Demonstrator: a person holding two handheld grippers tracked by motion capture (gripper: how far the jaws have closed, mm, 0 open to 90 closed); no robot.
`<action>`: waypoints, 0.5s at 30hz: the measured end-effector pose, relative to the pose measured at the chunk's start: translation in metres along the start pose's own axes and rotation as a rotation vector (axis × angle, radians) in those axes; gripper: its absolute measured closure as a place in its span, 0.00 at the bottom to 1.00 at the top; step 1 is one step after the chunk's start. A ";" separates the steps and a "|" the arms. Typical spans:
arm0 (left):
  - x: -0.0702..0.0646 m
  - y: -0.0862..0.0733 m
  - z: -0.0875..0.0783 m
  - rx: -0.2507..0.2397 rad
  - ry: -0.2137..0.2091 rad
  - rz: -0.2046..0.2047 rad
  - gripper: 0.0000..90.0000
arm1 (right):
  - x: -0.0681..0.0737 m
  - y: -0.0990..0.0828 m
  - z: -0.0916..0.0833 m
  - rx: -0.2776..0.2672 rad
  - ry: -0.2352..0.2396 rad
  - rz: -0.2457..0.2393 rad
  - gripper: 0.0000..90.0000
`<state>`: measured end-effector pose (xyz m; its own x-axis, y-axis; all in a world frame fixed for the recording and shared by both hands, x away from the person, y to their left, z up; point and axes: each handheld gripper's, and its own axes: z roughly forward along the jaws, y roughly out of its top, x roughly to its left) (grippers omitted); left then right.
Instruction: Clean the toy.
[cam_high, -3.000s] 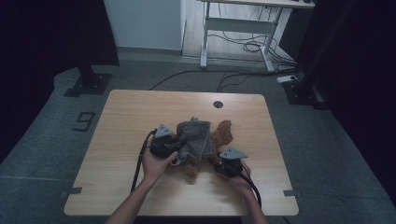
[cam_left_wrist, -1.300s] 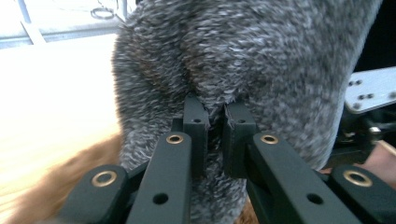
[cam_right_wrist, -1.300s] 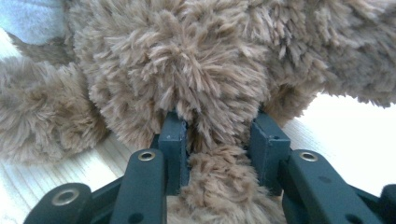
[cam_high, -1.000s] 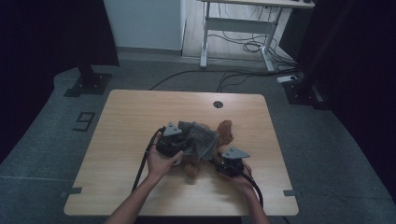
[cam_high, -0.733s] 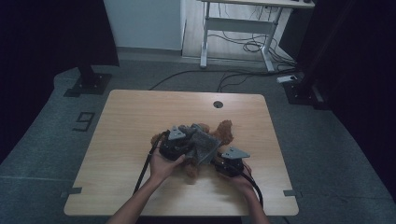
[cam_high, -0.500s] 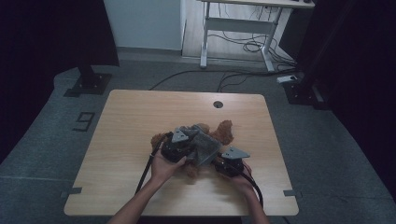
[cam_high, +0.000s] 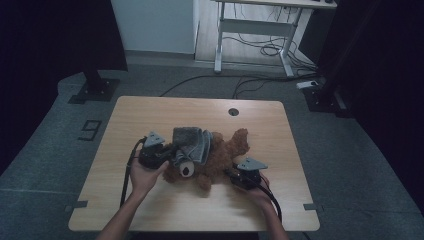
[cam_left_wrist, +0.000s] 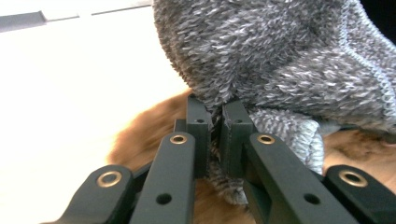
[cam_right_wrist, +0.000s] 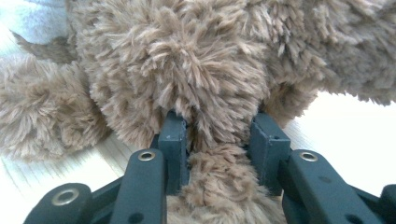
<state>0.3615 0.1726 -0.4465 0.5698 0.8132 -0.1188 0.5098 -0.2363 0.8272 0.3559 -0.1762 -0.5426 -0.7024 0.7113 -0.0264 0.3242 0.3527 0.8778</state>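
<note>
A brown plush bear (cam_high: 222, 156) lies on the wooden table (cam_high: 150, 110), its pale muzzle turned toward the front edge. A grey knitted garment (cam_high: 192, 143) is draped over its head and upper body. My left gripper (cam_high: 171, 155), at the bear's left, is shut on a fold of that garment (cam_left_wrist: 280, 60), with brown fur (cam_left_wrist: 149, 121) showing below. My right gripper (cam_high: 234, 175), at the bear's front right, is shut on a furry limb of the bear (cam_right_wrist: 187, 60); the fur bulges between its jaws (cam_right_wrist: 217, 135). A patch of the pale cloth (cam_right_wrist: 37, 18) shows at the upper left there.
A round cable hole (cam_high: 233, 112) sits near the table's far edge. Beyond the table stand a white desk frame (cam_high: 250, 30) with loose cables on the floor and a black stand base (cam_high: 95, 90) at the left. Bare tabletop lies left and right of the bear.
My left gripper has moved left across the table, drawing the grey garment with it over the bear's head. The right gripper and the bear's lower body have stayed put.
</note>
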 end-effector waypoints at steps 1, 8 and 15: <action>0.005 -0.004 -0.001 0.002 0.002 -0.015 0.93 | 0.000 0.000 0.000 0.000 0.000 0.000 0.69; 0.034 -0.024 -0.005 0.016 0.020 -0.089 0.93 | 0.000 0.000 0.000 -0.001 0.001 0.002 0.69; 0.051 -0.030 -0.020 0.014 0.084 -0.095 0.94 | 0.000 0.000 0.000 -0.001 0.001 0.002 0.69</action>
<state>0.3623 0.2323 -0.4664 0.4630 0.8736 -0.1496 0.5682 -0.1630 0.8065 0.3562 -0.1764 -0.5429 -0.7025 0.7113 -0.0239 0.3251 0.3506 0.8783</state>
